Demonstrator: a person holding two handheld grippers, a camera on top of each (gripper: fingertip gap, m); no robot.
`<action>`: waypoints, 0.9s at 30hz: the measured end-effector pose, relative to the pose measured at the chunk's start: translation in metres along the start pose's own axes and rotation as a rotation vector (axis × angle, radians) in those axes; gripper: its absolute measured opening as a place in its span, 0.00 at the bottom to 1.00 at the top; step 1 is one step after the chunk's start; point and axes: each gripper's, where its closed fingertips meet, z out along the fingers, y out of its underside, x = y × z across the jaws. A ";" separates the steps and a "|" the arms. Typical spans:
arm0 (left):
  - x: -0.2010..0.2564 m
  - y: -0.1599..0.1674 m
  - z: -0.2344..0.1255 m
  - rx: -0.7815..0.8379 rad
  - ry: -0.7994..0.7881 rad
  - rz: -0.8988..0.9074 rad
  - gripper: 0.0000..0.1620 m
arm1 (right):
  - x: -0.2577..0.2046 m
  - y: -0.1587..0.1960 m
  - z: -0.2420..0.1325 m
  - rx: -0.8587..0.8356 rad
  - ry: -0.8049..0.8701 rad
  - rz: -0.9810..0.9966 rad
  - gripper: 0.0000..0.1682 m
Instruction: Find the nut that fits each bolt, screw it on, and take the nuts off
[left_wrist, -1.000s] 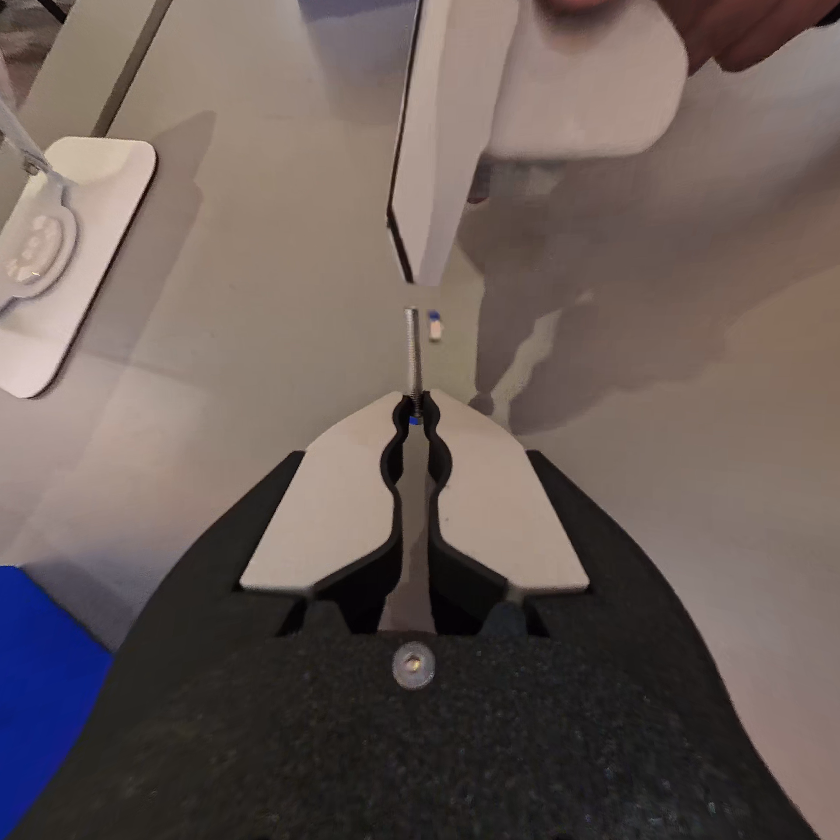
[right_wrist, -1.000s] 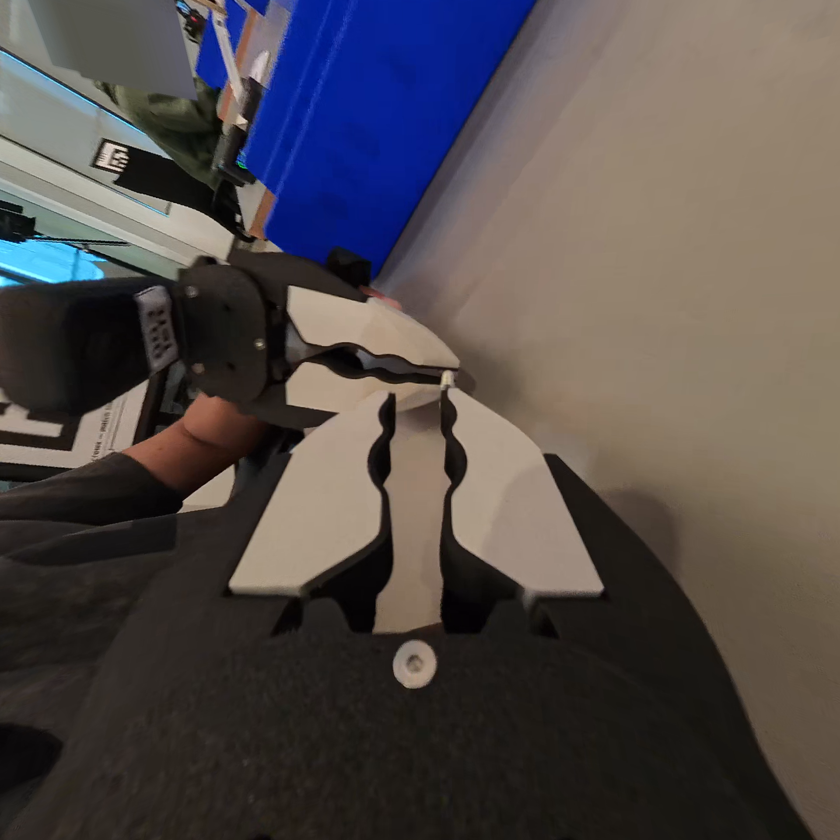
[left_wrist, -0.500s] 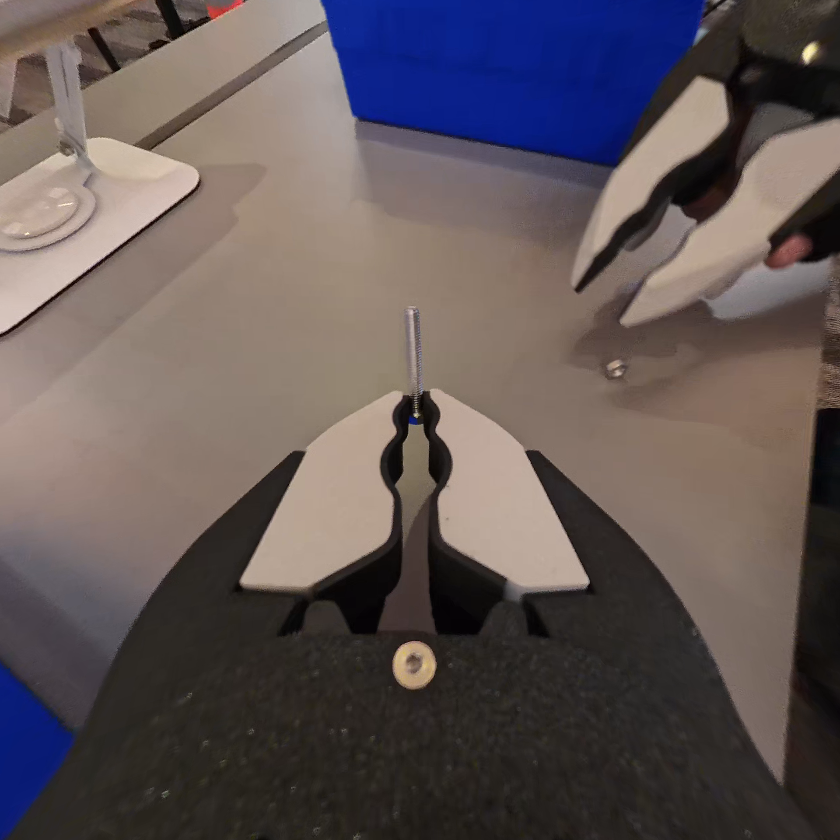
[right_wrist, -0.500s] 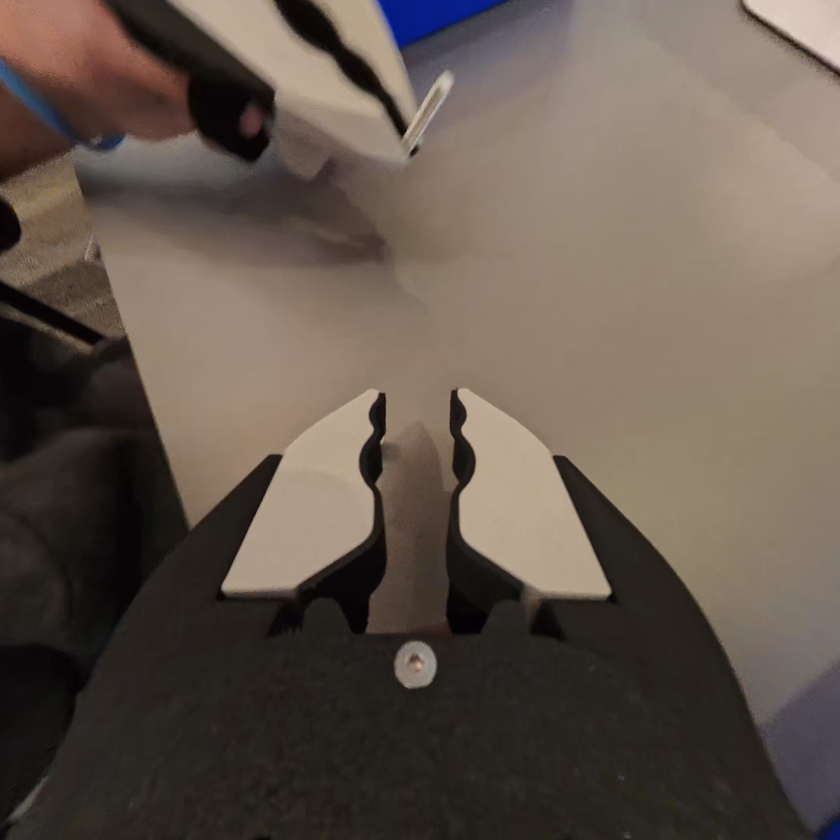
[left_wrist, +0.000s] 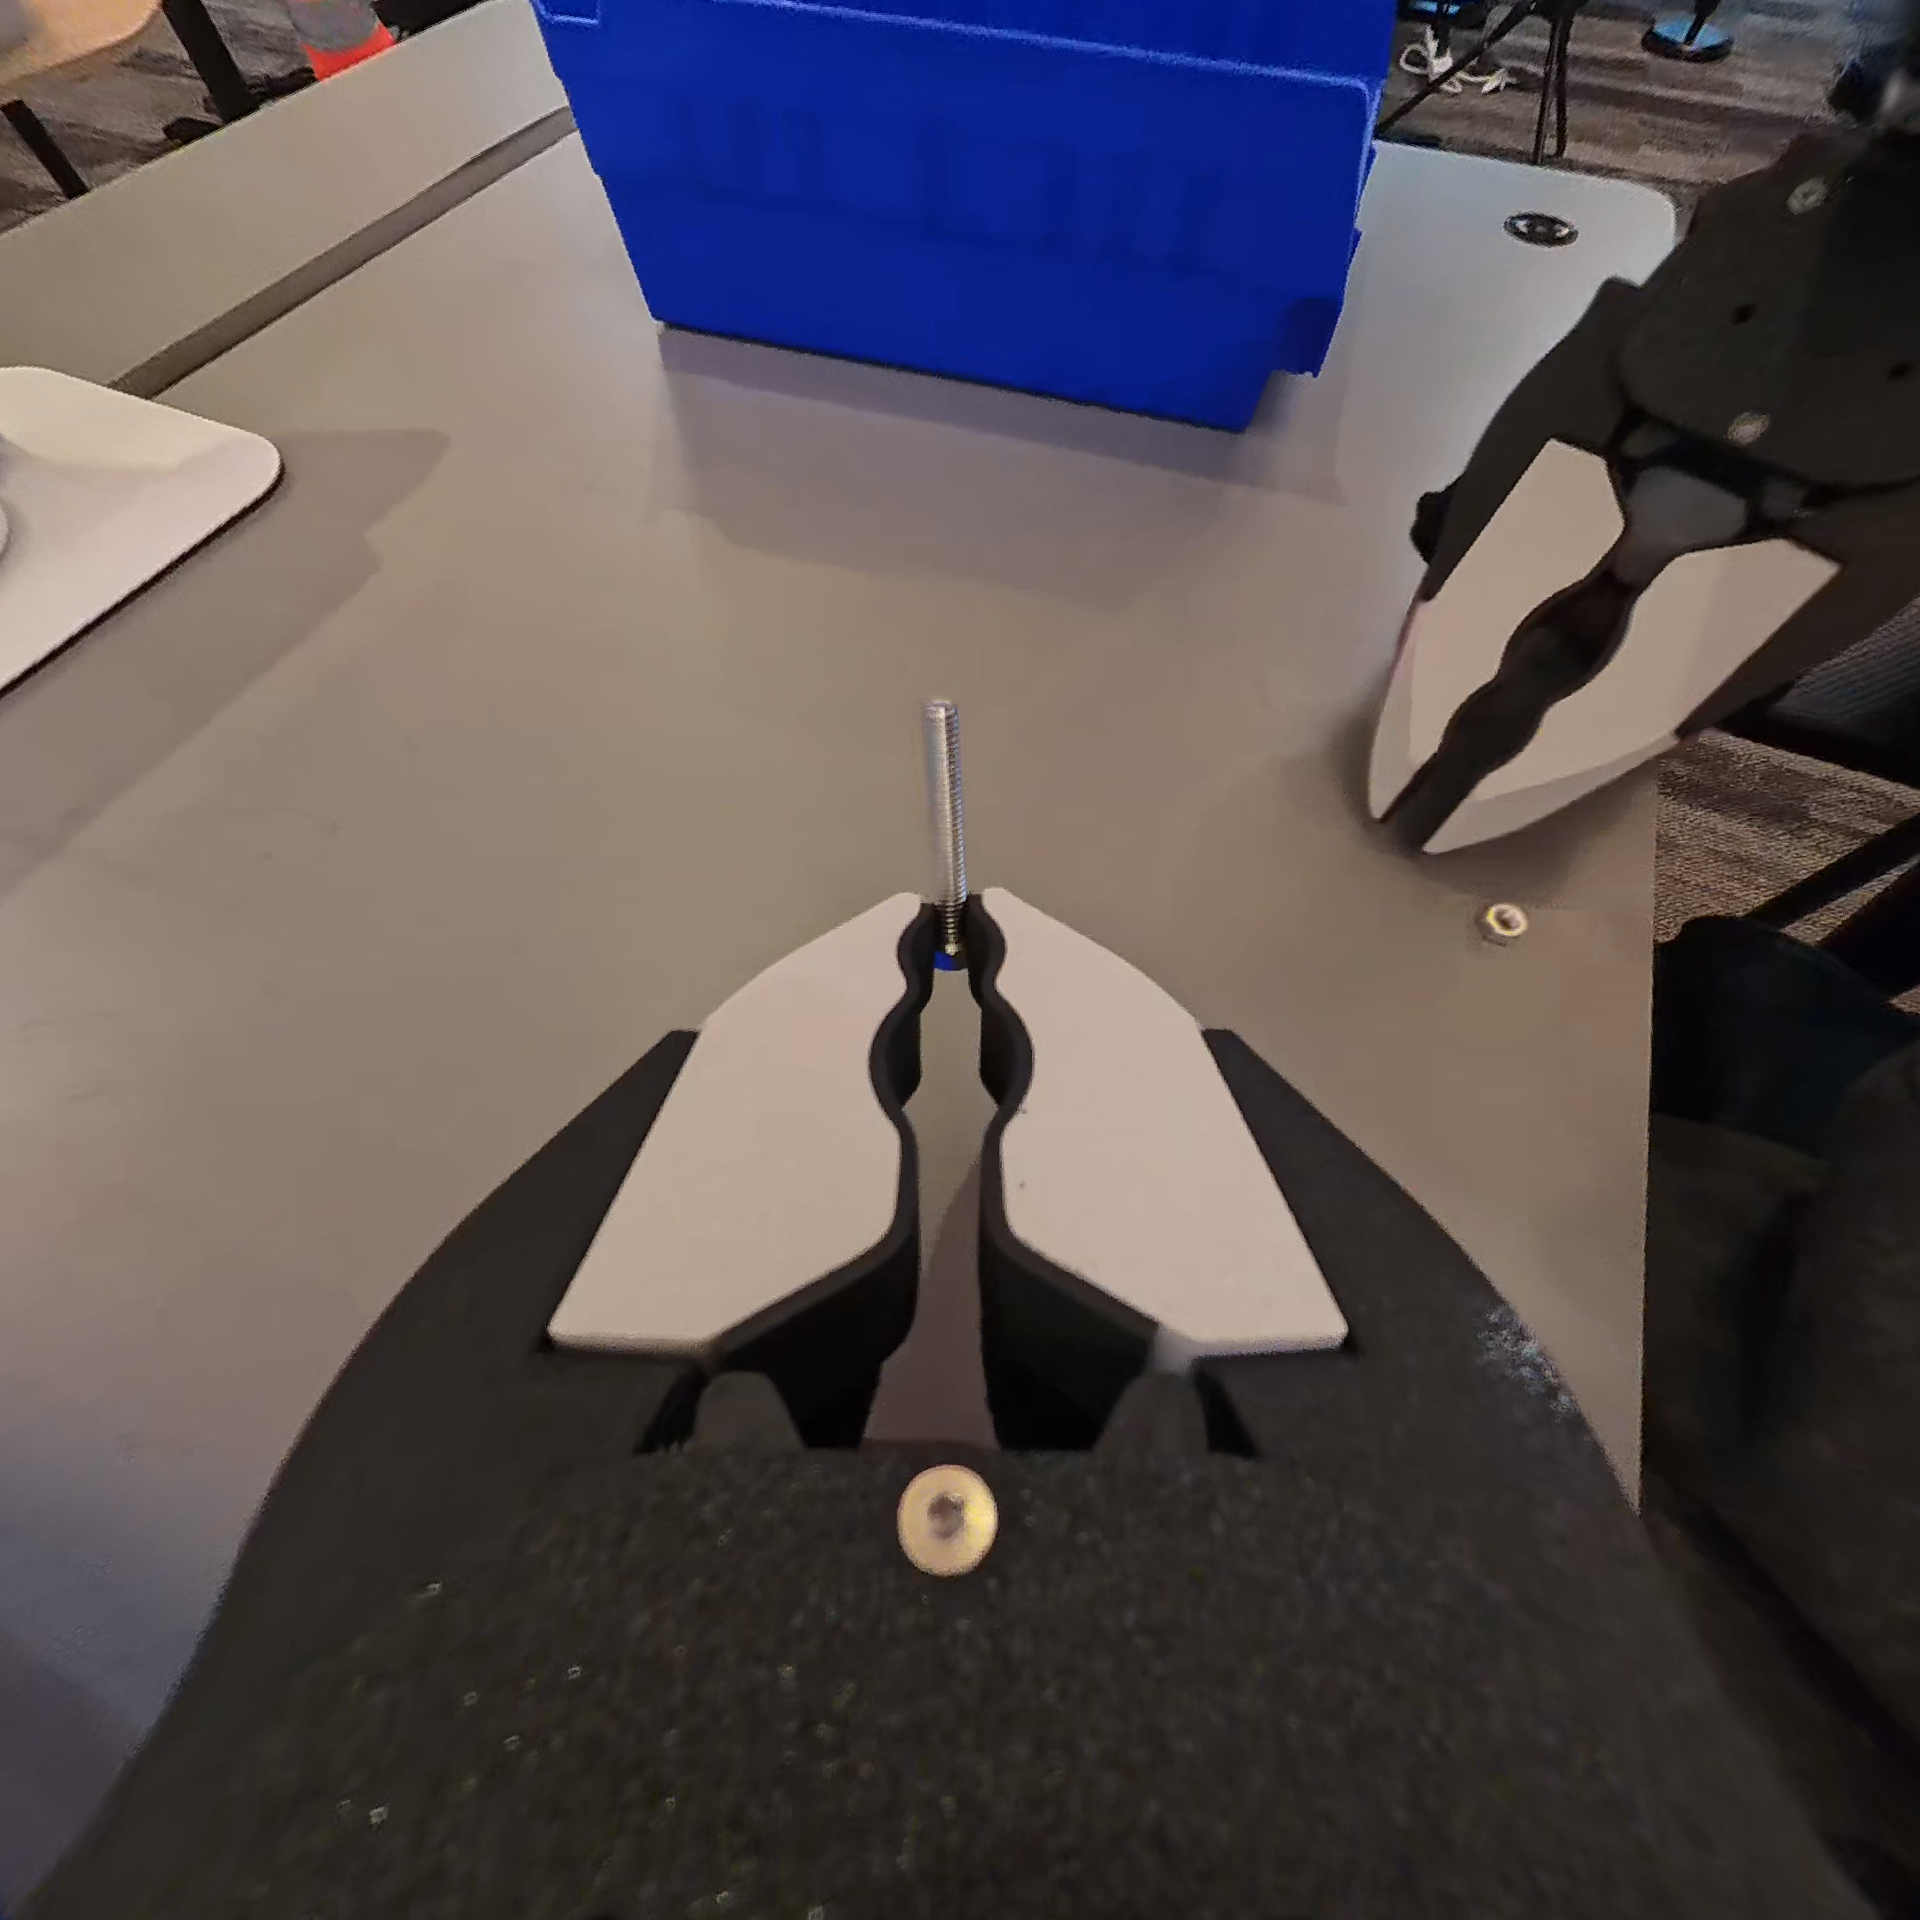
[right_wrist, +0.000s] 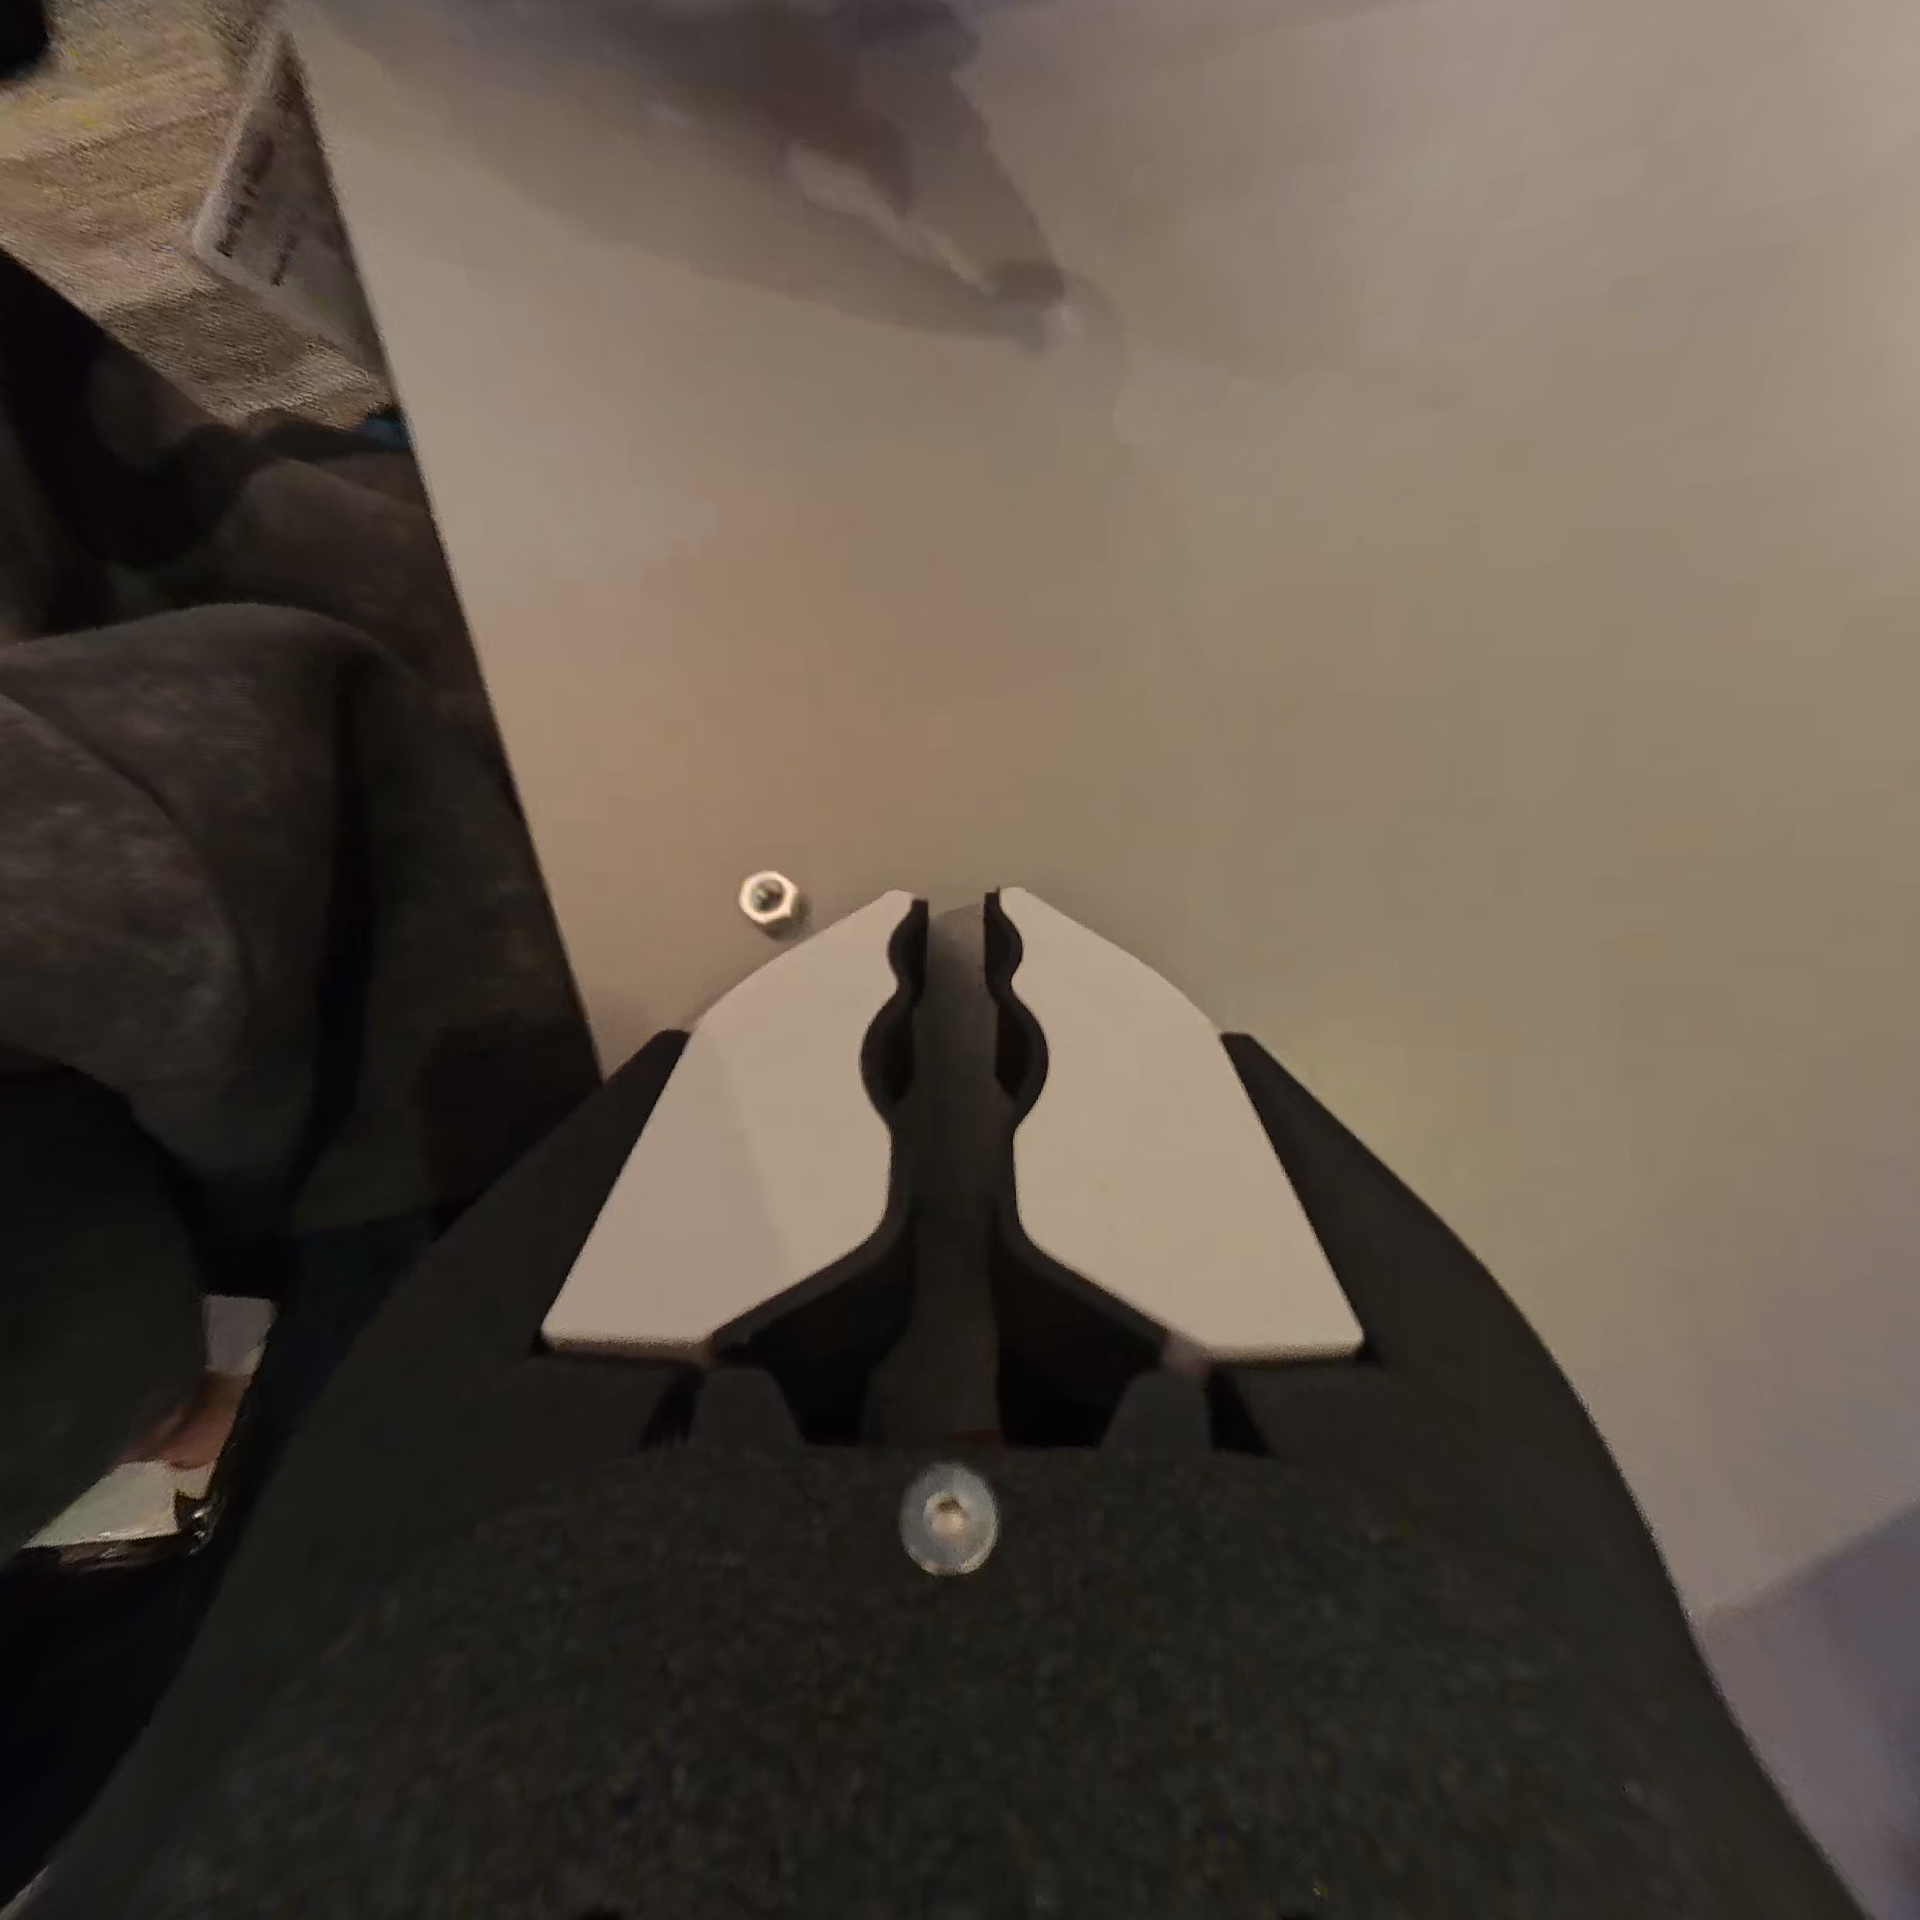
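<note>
Our left gripper (left_wrist: 948, 906) pinches a thin threaded silver bolt (left_wrist: 943, 805) at its tips; our right gripper (right_wrist: 954, 902) sits slightly parted, empty, above the smooth grey tabletop (left_wrist: 540, 748). A small silver hex nut (right_wrist: 769, 900) lies near the table's edge. A blue plastic bin (left_wrist: 977, 197) stands behind, carpet beyond.

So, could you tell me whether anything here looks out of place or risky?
One thing: the loose nut lies very near the table's right edge, where a nudge might knock it off. The bolt sits straight in the left hand-held gripper; the right hand-held gripper is empty.
</note>
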 end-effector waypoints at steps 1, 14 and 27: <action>0.000 0.000 0.000 0.006 0.006 -0.006 0.03 | -0.007 -0.005 -0.003 0.026 -0.027 -0.014 0.06; 0.032 -0.033 -0.023 0.264 0.413 -0.266 0.03 | -0.013 -0.046 -0.013 0.152 0.075 -0.147 0.13; 0.054 -0.041 -0.034 0.295 0.486 -0.211 0.03 | 0.011 -0.173 -0.015 0.566 -0.328 0.152 0.04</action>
